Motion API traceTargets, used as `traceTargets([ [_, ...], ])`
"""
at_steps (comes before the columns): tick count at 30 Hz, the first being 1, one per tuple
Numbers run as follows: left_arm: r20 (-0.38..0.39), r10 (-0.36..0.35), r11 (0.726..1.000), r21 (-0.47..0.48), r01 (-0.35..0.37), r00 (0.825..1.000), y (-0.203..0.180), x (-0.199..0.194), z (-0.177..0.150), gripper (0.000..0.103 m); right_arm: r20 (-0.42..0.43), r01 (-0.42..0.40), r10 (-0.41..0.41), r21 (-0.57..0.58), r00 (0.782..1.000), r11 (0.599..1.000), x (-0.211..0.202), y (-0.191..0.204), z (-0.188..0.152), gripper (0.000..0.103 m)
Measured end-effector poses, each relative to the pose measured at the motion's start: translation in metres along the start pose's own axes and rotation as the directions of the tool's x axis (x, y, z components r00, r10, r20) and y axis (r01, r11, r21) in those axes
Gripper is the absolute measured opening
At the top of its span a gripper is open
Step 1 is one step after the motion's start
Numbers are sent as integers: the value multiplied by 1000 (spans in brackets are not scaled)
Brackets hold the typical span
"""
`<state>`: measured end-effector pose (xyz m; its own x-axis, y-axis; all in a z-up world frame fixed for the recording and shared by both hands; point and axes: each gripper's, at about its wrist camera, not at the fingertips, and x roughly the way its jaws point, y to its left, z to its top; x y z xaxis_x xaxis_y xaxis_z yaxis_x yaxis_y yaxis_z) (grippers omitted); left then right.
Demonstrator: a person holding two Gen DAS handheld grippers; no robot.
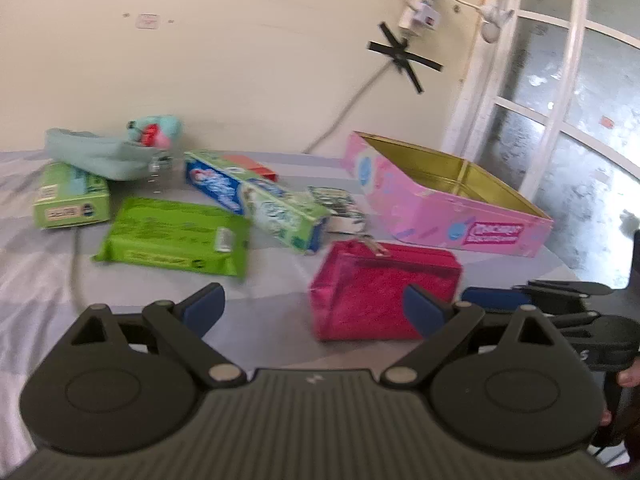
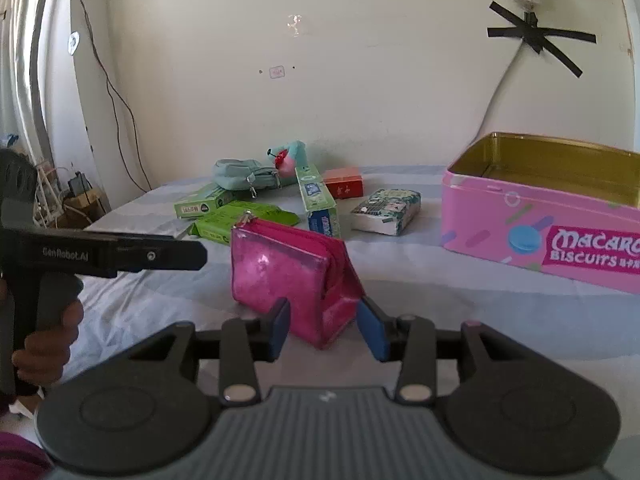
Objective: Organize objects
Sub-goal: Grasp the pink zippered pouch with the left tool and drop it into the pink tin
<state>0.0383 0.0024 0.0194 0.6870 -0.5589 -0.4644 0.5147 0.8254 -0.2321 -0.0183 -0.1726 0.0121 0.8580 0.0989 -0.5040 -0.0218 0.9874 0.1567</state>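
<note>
The left gripper (image 1: 314, 308) filled the bottom of the left wrist view, tilted somewhat downward, its jaws standing wide with nothing between them. The right gripper (image 2: 324, 330) filled the bottom of the right wrist view, also tilted downward; its jaws were drawn narrow around the near corner of the pink pouch (image 2: 294, 276), the blue pads at or just beside its sides. Whether they actually pressed on it could not be told.

In the right wrist view a hand (image 2: 44, 344) at lower left held the left gripper's handle, its black body reaching in level from the left edge toward the pouch.

The pouch stood upright on the bed (image 2: 500, 320), zipper edge up, in the centre of the frame; its long axis ran from upper left to lower right, a short end toward the camera. In the left wrist view the pouch sat right of centre.

The open pink biscuit tin (image 2: 532, 236) lay at right, near but apart from the pouch. Behind, in mid-frame, lay a green wipes packet (image 1: 176, 240), a toothpaste box (image 1: 256, 200) and a teal bag (image 1: 100, 156).
</note>
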Motion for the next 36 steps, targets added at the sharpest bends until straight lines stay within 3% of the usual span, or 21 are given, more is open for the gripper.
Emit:
traceTargets([
  [6,6,-62,994,91,61,998,-15,20,4,92,10,-39,39,9,999,999,3,-6,-4,38],
  [8,-23,-85,991,106,87,996,-17,33,5,78,6,-54,54,4,999,999,8,-7,-4,38],
  [10,-98,-145,983,97,155,985,-15,50,3,58,-12,-75,75,3,997,997,16,-7,-4,26],
  [11,-119,-157,982,86,167,980,-16,54,2,57,-13,-47,47,-6,999,999,18,-7,-4,20],
  [13,-99,-140,983,106,150,985,-25,50,7,51,20,-38,39,-14,999,999,12,-12,-1,20],
  [16,-48,-167,975,138,173,985,-42,46,32,51,104,-28,29,-7,994,1000,-9,-27,12,20],
  [19,-9,-175,963,207,173,984,-74,60,63,52,190,50,-45,-18,981,999,-27,-47,29,20],
  [23,22,-212,936,291,196,977,-121,98,94,51,274,188,-182,4,944,982,-45,-89,45,21],
  [29,-15,-269,915,309,260,963,-182,166,111,51,245,279,-302,124,921,952,-59,-170,50,22],
  [34,-76,-253,915,305,264,965,-209,210,105,51,183,335,-362,161,914,928,-48,-216,43,25],
  [36,-89,-218,922,307,235,972,-212,217,102,55,155,349,-378,187,913,918,-43,-227,36,30],
])
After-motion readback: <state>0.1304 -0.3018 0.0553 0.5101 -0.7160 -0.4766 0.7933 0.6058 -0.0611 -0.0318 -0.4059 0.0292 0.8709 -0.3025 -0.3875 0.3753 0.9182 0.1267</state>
